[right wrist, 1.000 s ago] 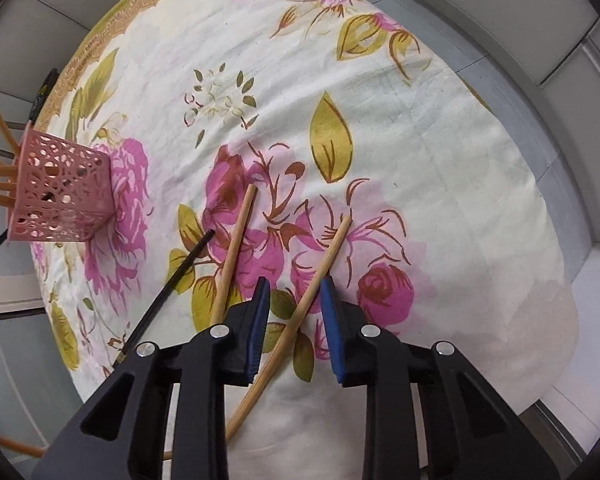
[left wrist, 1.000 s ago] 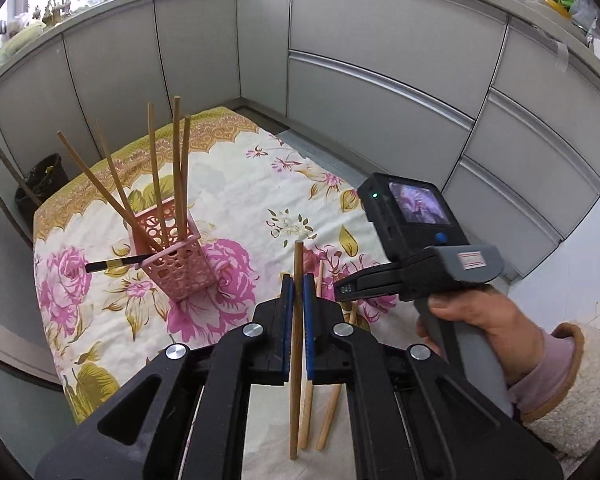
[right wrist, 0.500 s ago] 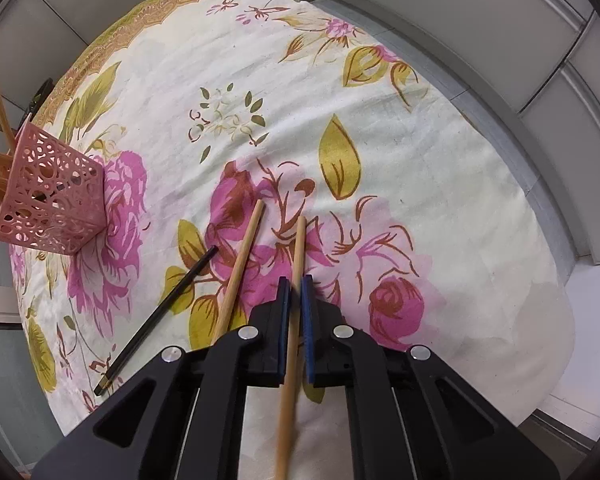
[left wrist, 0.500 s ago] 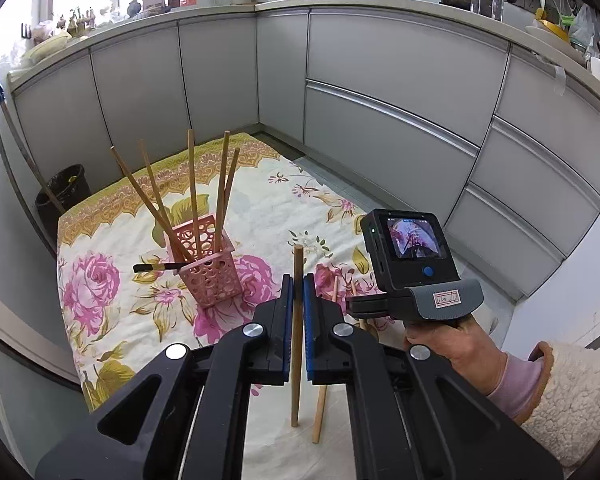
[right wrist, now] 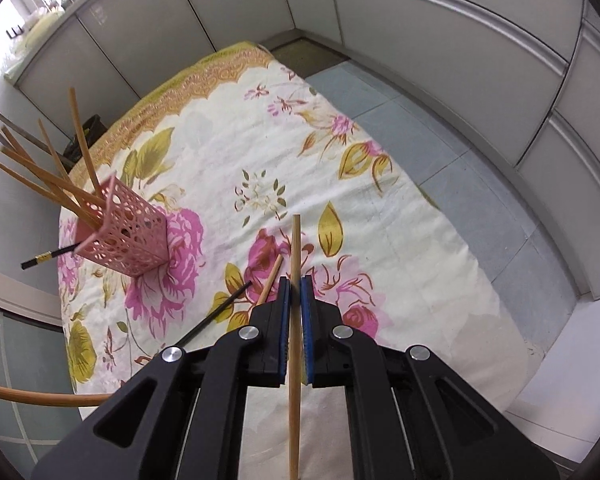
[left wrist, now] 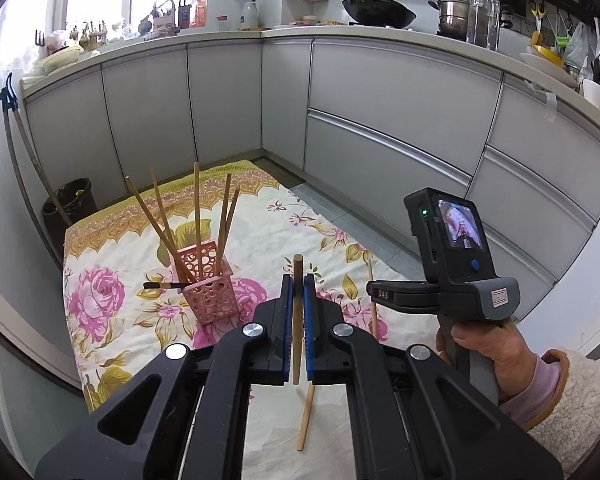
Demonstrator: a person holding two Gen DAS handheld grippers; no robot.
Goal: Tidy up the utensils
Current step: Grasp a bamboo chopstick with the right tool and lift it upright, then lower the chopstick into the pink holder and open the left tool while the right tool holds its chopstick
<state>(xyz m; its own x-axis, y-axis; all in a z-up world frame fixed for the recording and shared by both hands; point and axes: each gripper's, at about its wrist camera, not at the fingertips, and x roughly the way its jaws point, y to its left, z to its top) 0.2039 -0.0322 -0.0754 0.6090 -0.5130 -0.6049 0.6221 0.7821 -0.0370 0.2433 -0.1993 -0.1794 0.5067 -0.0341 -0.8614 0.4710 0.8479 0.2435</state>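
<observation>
The left claw point(left wrist: 298, 280) is clamped on an upright chopstick point(left wrist: 297, 320), the right claw point(right wrist: 295, 280) on another point(right wrist: 295, 248); the pink holder point(left wrist: 208, 284) stands ahead-left, nearer the left claw.

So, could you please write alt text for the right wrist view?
The right gripper is shut on a wooden chopstick above a floral tablecloth. To its left, a pink basket holds more chopsticks, and a wooden chopstick and a black one lie loose on the cloth.
</observation>
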